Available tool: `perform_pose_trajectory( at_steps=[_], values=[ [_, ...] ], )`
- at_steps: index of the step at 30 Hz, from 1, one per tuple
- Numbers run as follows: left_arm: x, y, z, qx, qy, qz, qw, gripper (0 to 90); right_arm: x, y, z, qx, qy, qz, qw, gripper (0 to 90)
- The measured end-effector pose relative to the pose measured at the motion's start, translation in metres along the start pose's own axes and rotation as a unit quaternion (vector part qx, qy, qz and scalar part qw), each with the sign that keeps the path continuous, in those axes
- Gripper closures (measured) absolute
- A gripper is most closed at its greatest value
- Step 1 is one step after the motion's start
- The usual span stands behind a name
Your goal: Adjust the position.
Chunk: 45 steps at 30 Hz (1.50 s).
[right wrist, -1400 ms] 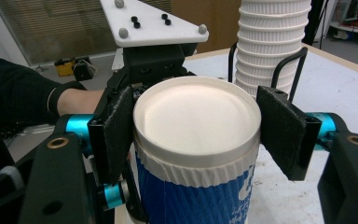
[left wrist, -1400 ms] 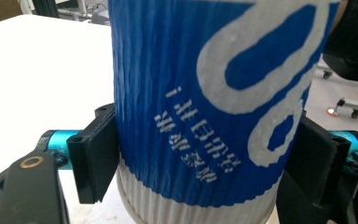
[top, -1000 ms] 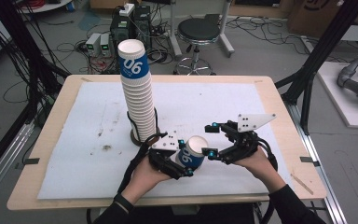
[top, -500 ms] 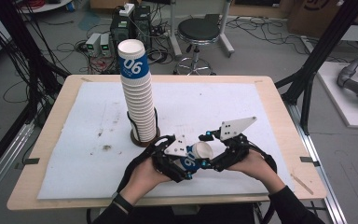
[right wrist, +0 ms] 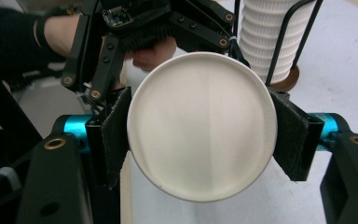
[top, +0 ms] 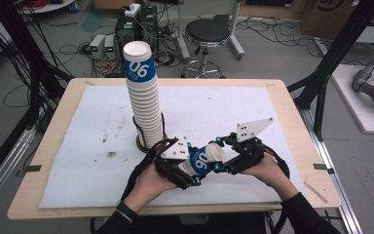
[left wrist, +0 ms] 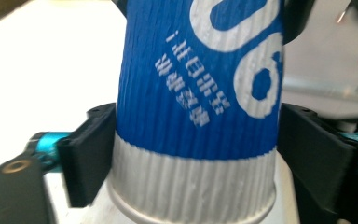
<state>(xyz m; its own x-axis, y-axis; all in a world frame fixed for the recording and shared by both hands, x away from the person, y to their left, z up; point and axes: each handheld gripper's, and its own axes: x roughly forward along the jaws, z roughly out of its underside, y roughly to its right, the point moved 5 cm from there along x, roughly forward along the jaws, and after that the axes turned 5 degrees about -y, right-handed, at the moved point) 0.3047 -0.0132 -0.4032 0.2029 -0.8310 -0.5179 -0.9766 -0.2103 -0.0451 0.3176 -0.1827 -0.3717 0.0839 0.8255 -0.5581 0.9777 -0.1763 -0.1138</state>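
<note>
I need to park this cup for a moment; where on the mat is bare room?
White mat lies bare right of the tall stack of ribbed paper cups, and left of it apart from small stains. The near middle is crowded with both grippers.

The high view looks forward and down over the whole table [top: 292,112]. Each gripper view sits very close, along its own jaws. All three share the blue paper cup [top: 205,159].
</note>
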Motion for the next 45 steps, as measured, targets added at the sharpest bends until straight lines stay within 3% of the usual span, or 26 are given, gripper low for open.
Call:
perform_pose_trajectory(
  at_steps=[3,8,13,21,25,36,42,45],
  values=[
    [-0.005,-0.001,-0.001,-0.013,0.041,0.009,0.999,11.9,-0.007,0.001,-0.002,0.004,0.024,-0.006,0.9997,30.0],
    [-0.009,-0.004,-0.001,-0.032,0.092,0.02,0.995,11.6,-0.012,0.002,-0.005,0.009,0.049,-0.01,0.9987,30.1],
    [-0.01,-0.006,0.003,-0.047,0.111,0.025,0.9924,11.5,-0.012,0.001,-0.005,0.01,0.055,-0.006,0.9984,30.1],
    [-0.011,-0.007,0.005,-0.039,0.139,0.023,0.9893,10.8,-0.019,0.003,-0.007,0.018,0.078,-0.013,0.9967,30.1],
    [-0.008,-0.008,0.007,-0.043,0.158,0.022,0.9862,10.8,-0.02,0.004,-0.007,0.026,0.091,-0.015,0.9954,30.1],
    [-0.015,-0.01,0.007,-0.051,0.18,0.029,0.9819,17.3,-0.019,0.004,-0.008,0.039,0.111,-0.032,0.9926,29.9],
    [-0.02,-0.011,0.006,-0.05,0.17,0.034,0.9835,19.0,-0.018,0.006,-0.006,0.047,0.11,-0.043,0.9919,29.7],
    [-0.021,-0.011,0.005,-0.049,0.161,0.034,0.9851,19.4,-0.017,0.006,-0.005,0.043,0.098,-0.042,0.9933,29.2]
  ],
)
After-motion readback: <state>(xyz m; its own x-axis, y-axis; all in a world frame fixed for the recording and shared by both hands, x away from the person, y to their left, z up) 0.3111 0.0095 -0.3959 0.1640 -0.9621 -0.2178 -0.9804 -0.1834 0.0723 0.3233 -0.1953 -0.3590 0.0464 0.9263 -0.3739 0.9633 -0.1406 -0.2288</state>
